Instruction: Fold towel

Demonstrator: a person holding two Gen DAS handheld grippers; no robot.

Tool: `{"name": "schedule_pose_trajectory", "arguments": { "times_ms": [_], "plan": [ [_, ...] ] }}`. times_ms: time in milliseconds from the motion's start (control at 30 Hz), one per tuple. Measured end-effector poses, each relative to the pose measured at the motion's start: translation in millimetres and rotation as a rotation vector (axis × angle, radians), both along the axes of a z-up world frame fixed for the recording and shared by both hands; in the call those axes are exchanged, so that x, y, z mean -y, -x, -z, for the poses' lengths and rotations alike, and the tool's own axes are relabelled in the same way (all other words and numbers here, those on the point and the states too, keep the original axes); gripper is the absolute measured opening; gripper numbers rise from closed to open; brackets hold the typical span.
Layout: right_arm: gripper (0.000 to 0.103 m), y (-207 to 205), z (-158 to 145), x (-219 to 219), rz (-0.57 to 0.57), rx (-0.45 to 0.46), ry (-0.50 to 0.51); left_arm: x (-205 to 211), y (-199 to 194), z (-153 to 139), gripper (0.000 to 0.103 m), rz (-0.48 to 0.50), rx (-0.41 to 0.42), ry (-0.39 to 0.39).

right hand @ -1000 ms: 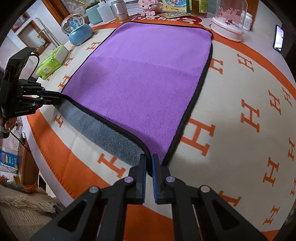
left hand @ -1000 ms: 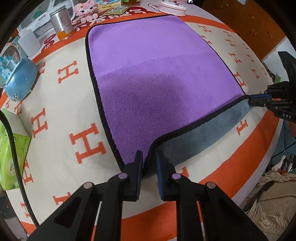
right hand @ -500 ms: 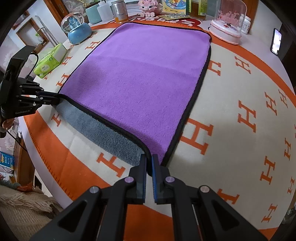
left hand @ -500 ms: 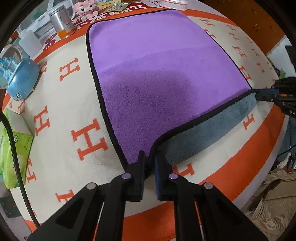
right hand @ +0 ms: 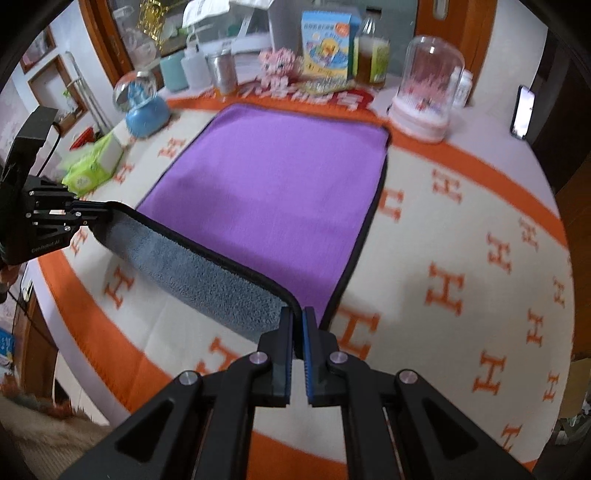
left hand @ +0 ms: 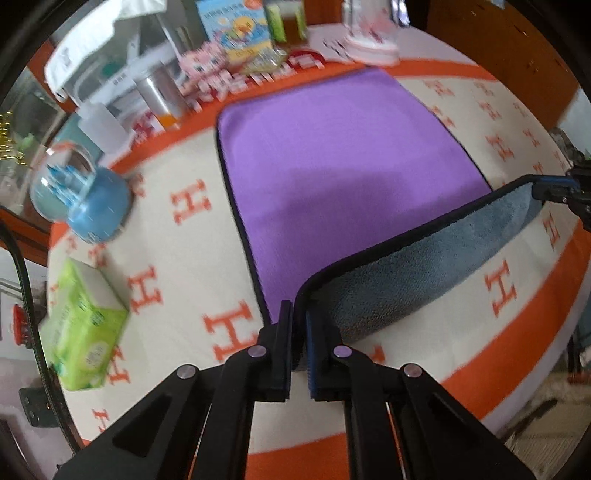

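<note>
The orange-and-cream H-patterned counter (right hand: 461, 229) carried the purple, grey-backed microfibre towel (right hand: 280, 192), its near edge lifted. Left tongs (left hand: 298, 325) and right tongs (right hand: 298, 325) each pinched a near corner, seemingly firmly; uneven travel could skew the fold.

In the left wrist view, motion blur smears the far clutter: the printing on the yellow-and-blue box (left hand: 236, 27) and the green tissue pack (left hand: 86, 328) cannot be read. The right tongs (left hand: 554, 186) are cut off by the frame edge there. The towel (left hand: 343, 162) corner vanishes between the left tongs (left hand: 299, 347), so the pinched part is hidden. The worktop (right hand: 480, 236) beneath the towel is covered.
</note>
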State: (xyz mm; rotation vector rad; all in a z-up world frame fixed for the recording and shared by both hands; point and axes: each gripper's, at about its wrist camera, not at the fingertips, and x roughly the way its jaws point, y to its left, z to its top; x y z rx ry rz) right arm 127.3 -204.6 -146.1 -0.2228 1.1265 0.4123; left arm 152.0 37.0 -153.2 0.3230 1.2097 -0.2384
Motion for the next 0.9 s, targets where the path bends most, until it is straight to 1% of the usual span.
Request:
{"name": "schedule_pose_trajectory", "arguments": {
  "times_ms": [100,267,367,467,633,800,900],
  "plan": [
    [0.004,-18.5,-11.1,-1.1,0.024,0.030,0.001,0.1,-16.5,-11.8,0.004,-0.023,0.042,-0.005],
    [0.004,-57.6,-26.4,-2.7,0.066,0.074,0.003,-3.6,-60.3,-26.8,0.004,-0.062,0.100,-0.024],
    [0.004,-85.6,-32.4,-4.8,0.096,0.091,-0.006,-7.2,-88.5,-29.6,0.004,-0.094,0.129,-0.038],
    [0.004,-116.6,-33.4,-6.6,0.119,0.103,-0.015,-15.3,-122.6,-26.1,0.004,-0.147,0.135,-0.036],
    [0.004,-164.5,-19.8,-12.2,0.157,0.105,0.009,-17.1,-172.2,-10.6,0.005,-0.218,0.132,-0.038],
    [0.004,-202.6,4.8,-12.7,0.204,0.086,0.027,-9.4,-200.9,11.9,0.005,-0.241,0.124,-0.068],
    [0.004,-219.9,21.9,-11.0,0.229,0.057,0.027,-3.6,-213.1,25.7,0.005,-0.249,0.118,-0.086]
  ]
}}
